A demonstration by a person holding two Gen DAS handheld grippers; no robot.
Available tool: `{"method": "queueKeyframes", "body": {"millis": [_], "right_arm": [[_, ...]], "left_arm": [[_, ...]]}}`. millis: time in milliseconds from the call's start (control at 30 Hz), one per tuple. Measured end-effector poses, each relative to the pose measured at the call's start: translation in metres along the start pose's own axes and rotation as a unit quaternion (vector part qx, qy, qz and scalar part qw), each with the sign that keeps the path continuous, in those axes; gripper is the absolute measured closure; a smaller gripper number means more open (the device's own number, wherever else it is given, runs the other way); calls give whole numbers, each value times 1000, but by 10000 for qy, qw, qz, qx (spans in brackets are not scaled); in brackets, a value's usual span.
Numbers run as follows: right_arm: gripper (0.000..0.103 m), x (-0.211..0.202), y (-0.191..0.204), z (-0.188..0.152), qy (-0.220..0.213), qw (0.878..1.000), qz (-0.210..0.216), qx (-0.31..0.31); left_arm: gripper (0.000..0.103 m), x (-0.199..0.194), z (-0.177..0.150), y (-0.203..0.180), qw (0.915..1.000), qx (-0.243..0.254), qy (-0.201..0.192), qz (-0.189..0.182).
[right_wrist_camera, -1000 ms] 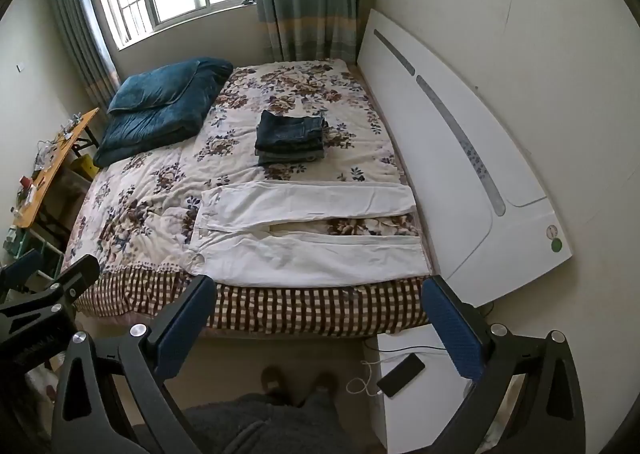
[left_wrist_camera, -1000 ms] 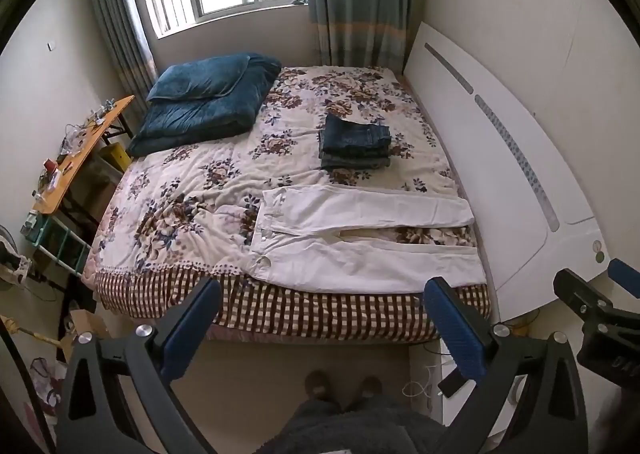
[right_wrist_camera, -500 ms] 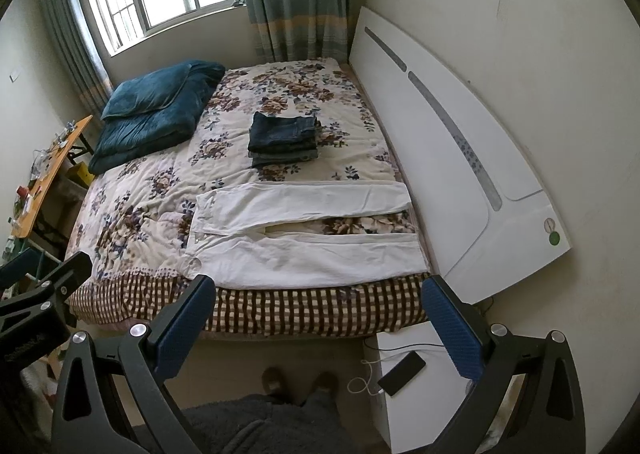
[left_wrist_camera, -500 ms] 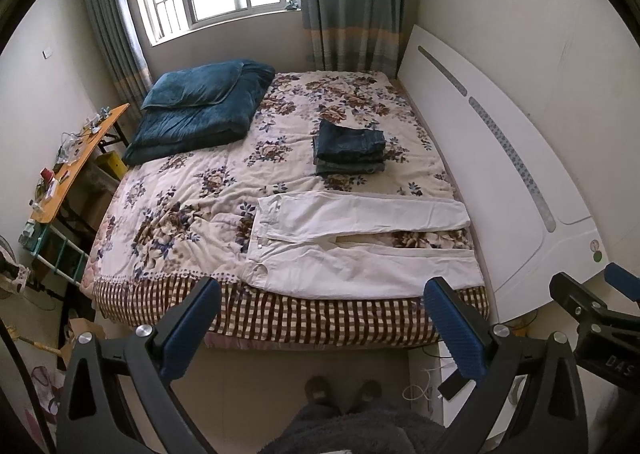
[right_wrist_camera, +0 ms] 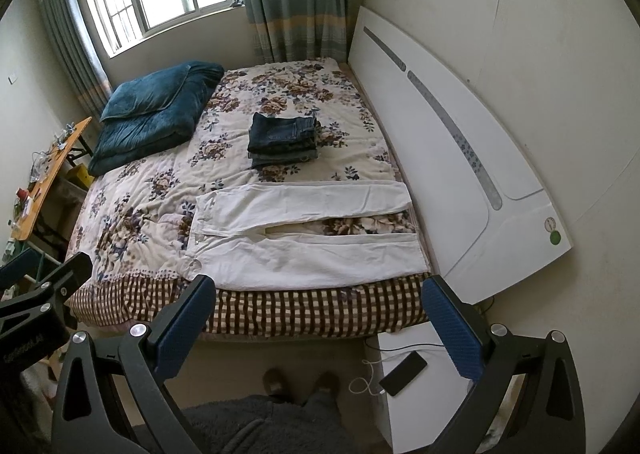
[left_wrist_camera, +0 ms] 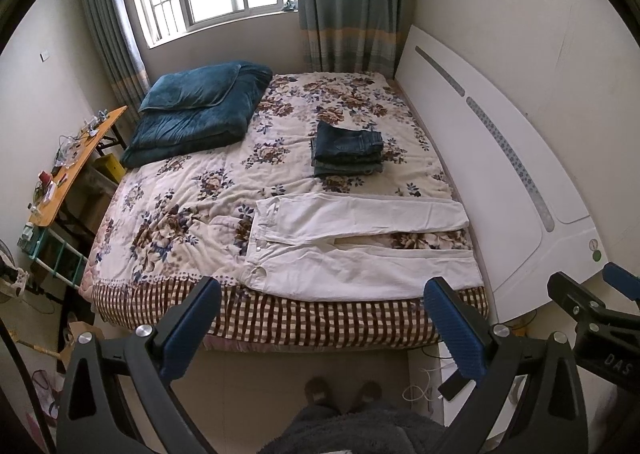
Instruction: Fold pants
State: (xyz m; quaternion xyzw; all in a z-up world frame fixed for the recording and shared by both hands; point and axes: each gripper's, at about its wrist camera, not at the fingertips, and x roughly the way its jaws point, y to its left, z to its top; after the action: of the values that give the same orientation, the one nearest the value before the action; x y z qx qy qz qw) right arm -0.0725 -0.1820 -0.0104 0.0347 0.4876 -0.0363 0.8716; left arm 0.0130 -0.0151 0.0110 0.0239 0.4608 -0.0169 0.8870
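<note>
- Nearest: left gripper [left_wrist_camera: 322,324] and right gripper [right_wrist_camera: 318,324] both held back from the bed [left_wrist_camera: 280,318], jaws spread wide, gripping nothing.
- Partial lettering on the other gripper's body at frame edge in the left wrist view, looks like "DAS"; rest cut off.
- Next, along the bed's near edge toward the headboard-side corner: white pants [left_wrist_camera: 360,250] laid flat, legs apart, waistband toward the middle. No fold made yet, so basically at the start.
- Farther back, mid-bed: folded dark jeans [left_wrist_camera: 347,148] stacked neat, looks like an earlier pair done.
- Farthest, far left corner: blue quilt [left_wrist_camera: 196,112]. No readable labels there.
</note>
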Motion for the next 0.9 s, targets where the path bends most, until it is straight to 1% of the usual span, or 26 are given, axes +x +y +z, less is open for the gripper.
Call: {"method": "queueKeyframes", "body": {"millis": [533, 900], "right_arm": [[0, 0, -1, 4, 7, 10000, 28, 44], [0, 0, -3, 3, 3, 10000, 38, 37]], "left_arm": [[0, -1, 7, -7, 10000, 54, -34, -14], [0, -1, 4, -7, 10000, 44, -49, -12]]}}
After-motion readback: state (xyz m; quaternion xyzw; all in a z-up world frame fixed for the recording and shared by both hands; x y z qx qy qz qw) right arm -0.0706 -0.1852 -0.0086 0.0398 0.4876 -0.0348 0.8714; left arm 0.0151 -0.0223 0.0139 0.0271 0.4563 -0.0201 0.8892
